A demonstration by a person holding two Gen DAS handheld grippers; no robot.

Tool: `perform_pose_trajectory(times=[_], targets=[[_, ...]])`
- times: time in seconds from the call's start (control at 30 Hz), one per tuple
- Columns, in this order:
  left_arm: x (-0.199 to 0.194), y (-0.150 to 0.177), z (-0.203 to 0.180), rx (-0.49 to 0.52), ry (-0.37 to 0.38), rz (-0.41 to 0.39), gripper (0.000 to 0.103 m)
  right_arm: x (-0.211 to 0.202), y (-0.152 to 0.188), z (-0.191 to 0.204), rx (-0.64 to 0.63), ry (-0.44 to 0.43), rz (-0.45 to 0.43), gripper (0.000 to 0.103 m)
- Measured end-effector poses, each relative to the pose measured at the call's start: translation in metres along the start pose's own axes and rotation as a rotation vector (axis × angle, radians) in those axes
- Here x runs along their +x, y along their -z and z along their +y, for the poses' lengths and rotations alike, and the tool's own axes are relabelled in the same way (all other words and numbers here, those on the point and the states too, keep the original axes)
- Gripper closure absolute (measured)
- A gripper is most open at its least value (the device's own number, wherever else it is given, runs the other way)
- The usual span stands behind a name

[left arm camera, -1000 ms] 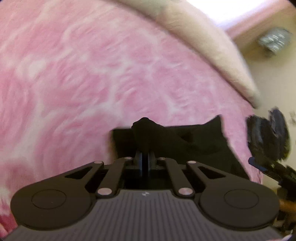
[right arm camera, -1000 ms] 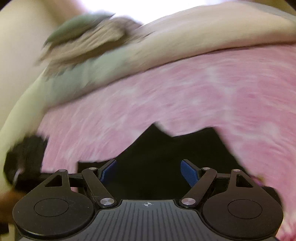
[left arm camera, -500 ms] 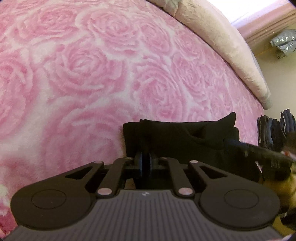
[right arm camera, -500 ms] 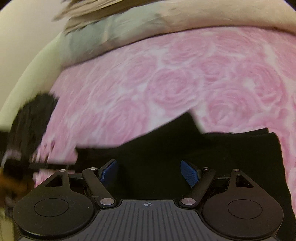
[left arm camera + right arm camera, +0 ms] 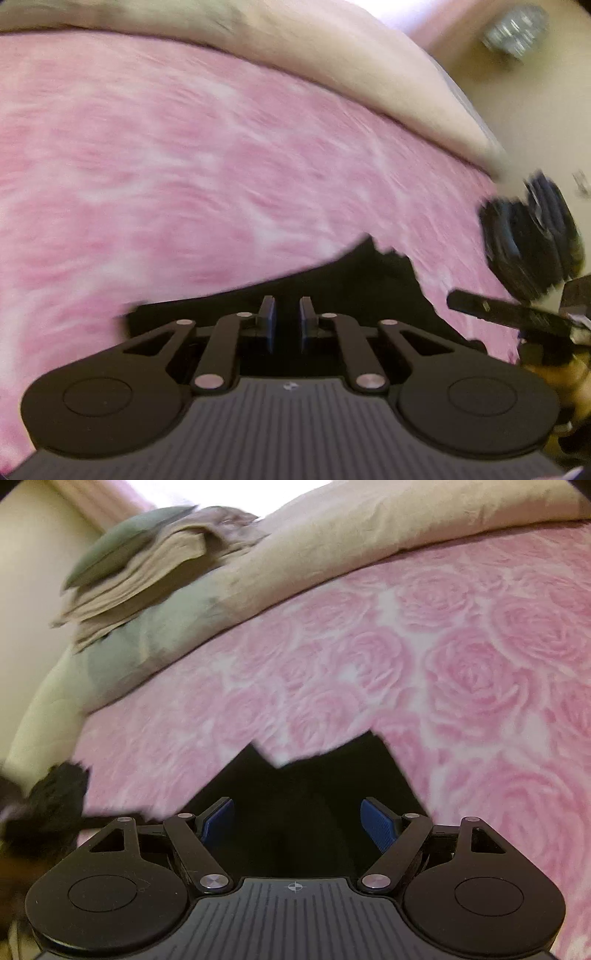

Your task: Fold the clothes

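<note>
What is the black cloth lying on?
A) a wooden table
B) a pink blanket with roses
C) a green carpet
B: the black cloth lies spread on a pink blanket with roses, which shows on all sides of it in the right wrist view.

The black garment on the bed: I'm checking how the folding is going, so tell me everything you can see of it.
The black garment is dark, soft-looking cloth with no visible print, lying on the pink rose-patterned blanket. Its far edge is jagged: two corners stick up with a notch between them, so it looks partly folded and not squared. It lies just ahead of both grippers. The right gripper stands open over it. The left gripper shows a narrow gap with nothing visibly pinched.
</note>
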State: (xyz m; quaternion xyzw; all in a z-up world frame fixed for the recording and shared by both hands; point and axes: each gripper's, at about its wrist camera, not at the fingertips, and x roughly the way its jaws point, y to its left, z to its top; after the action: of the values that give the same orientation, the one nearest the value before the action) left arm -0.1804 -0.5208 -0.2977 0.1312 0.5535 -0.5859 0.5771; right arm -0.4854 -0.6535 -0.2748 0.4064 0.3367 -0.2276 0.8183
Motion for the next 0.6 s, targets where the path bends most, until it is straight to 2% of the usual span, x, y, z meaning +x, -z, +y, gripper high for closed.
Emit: perform_pose_trajectory(times=[0.07,0.1,0.13,0.2,0.3,0.47,0.53,0.6], targets=[[0.031,-0.004,0.002,0.013,-0.013,0.056,0.095,-0.002,0.014,0.0,-0.023,-0.023,0.036,0.024],[0.046,-0.006,0.004,0.017,-0.024,0.084,0.098,0.0,0.021,-0.002,-0.03,-0.023,0.055,0.024],[0.05,-0.009,0.005,0.028,-0.035,0.091,0.1,0.001,0.028,-0.007,-0.022,0.006,0.069,0.025],[0.05,-0.015,0.007,0.053,-0.056,0.087,0.1,-0.003,0.037,-0.016,0.017,0.051,0.05,0.025],[0.05,-0.025,0.009,0.091,-0.087,0.081,0.1,-0.024,0.038,-0.014,0.038,0.061,-0.008,0.024],[-0.007,-0.02,0.004,0.091,-0.103,0.016,0.099,-0.048,0.041,0.016,-0.028,-0.025,-0.03,0.024],[-0.032,0.0,-0.001,0.099,-0.103,0.008,0.098,-0.046,0.047,0.024,-0.05,-0.039,-0.013,0.024],[-0.05,0.026,-0.006,0.109,-0.099,0.024,0.098,-0.043,0.05,0.027,-0.084,-0.002,-0.021,0.025]])
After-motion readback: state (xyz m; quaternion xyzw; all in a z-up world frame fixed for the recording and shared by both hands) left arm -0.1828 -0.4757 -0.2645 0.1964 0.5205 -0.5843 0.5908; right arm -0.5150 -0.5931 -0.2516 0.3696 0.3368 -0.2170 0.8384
